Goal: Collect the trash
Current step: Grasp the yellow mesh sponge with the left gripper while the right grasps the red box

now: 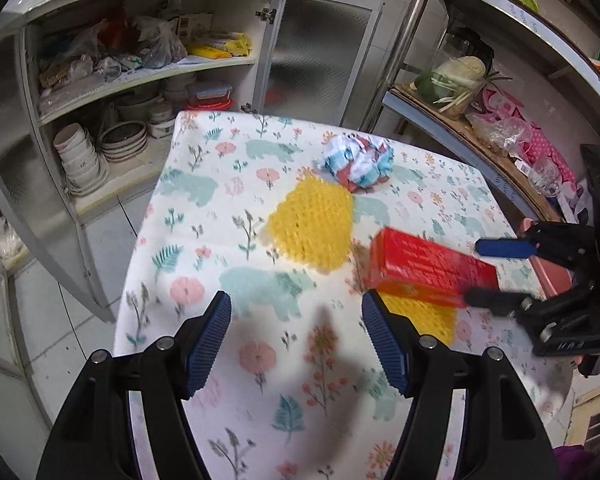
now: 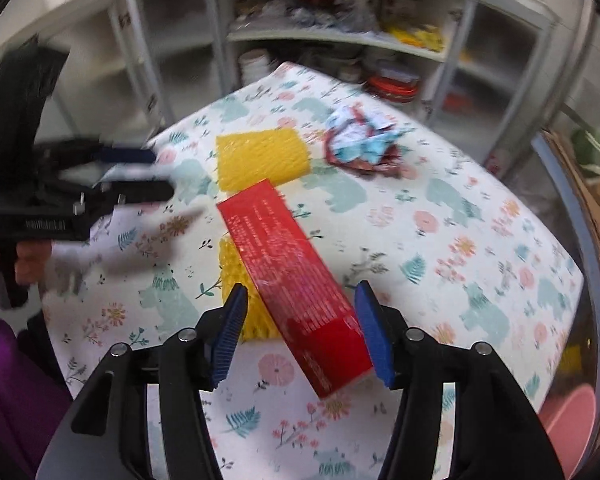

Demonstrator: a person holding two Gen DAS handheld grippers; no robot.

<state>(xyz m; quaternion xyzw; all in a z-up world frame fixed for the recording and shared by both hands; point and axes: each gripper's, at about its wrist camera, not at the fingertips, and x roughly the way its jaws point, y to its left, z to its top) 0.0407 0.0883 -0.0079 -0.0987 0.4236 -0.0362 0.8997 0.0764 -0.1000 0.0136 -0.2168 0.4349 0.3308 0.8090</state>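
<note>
In the left wrist view, the open cupboard (image 1: 112,92) fills the upper left of the frame, with stacked bowls (image 1: 80,156) on its lower shelf. Below centre, the left gripper (image 1: 296,340) hangs with its jaws spread wide and nothing between them, above the floral tablecloth (image 1: 204,248). At mid-frame lies a yellow foam net (image 1: 312,224), and just beyond it, toward the upper centre, a crumpled wrapper (image 1: 358,162) in blue, white and red. Right of centre, the red box (image 1: 428,268) rests partly over a second yellow foam net (image 1: 424,312). At the right edge the right gripper (image 1: 488,272) reaches in with one finger on each side of the box's near end.

In the right wrist view, the left gripper (image 2: 156,172) is blurred at the left edge. At lower centre the right gripper (image 2: 304,332) stands with jaws apart, astride the red box (image 2: 292,276); the right pad looks to be touching or nearly touching the box wall, while a clear gap remains on the left, so it is not yet gripping.

The likely risk is a skewed pinch: the box lies at an angle to the fingers, so closing now could twist it or squeeze it out. The foam net under it may also be dragged along or shift, and the glossy box could slip on lifting.
</note>
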